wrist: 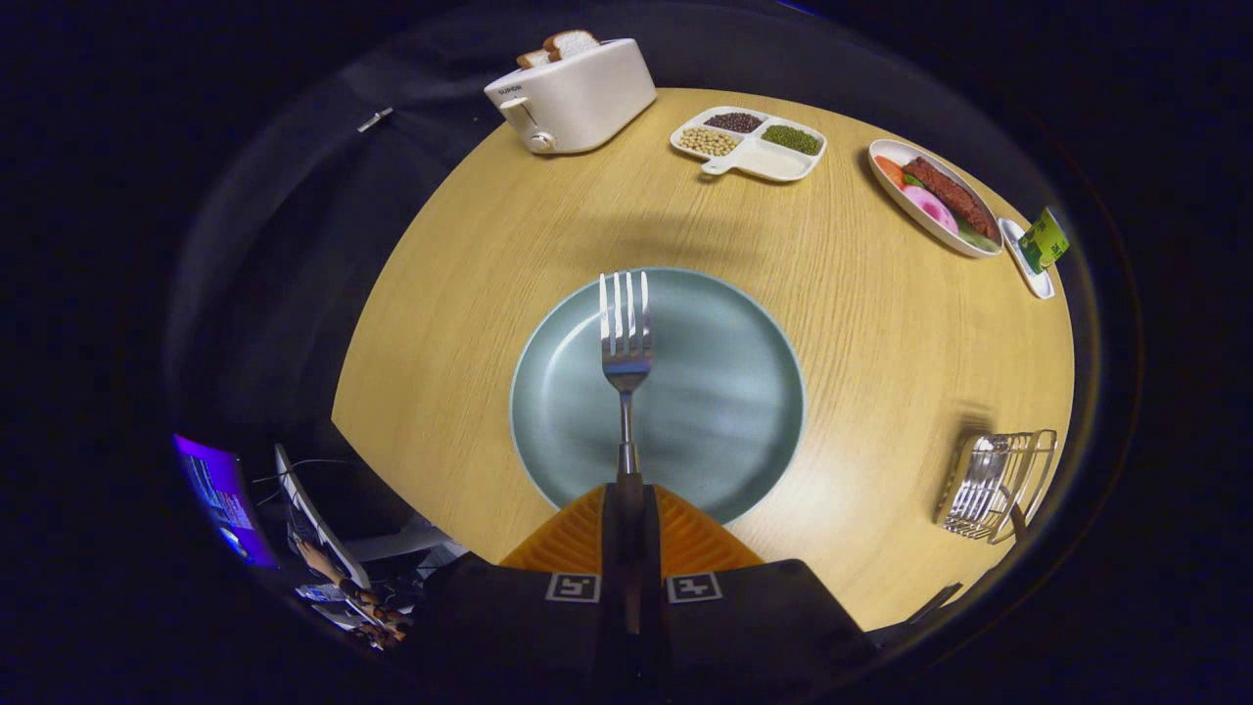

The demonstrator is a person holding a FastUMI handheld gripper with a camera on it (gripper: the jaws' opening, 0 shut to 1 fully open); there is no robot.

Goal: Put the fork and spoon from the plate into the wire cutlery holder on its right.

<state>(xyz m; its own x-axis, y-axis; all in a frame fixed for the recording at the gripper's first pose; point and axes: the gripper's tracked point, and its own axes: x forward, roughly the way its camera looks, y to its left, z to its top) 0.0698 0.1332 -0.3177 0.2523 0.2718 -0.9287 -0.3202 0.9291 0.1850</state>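
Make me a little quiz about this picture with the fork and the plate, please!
1. True or false: the gripper is shut on the fork.
2. What sticks out of the toaster? A) bread B) a spoon C) a carrot
3. Fill in: under the fork is the blue-green ____, and the wire cutlery holder stands to its right.

Key: 1 true; 2 A; 3 plate.

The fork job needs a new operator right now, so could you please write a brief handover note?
Hand-held gripper: shut on the fork by its handle, tines pointing forward above the plate.
Plate: nothing else on its visible part; I cannot see the spoon.
Wire cutlery holder: on the table to the plate's right; contents unclear.
Done: fork gripped.
Left: carry the fork right into the holder; check for the spoon.
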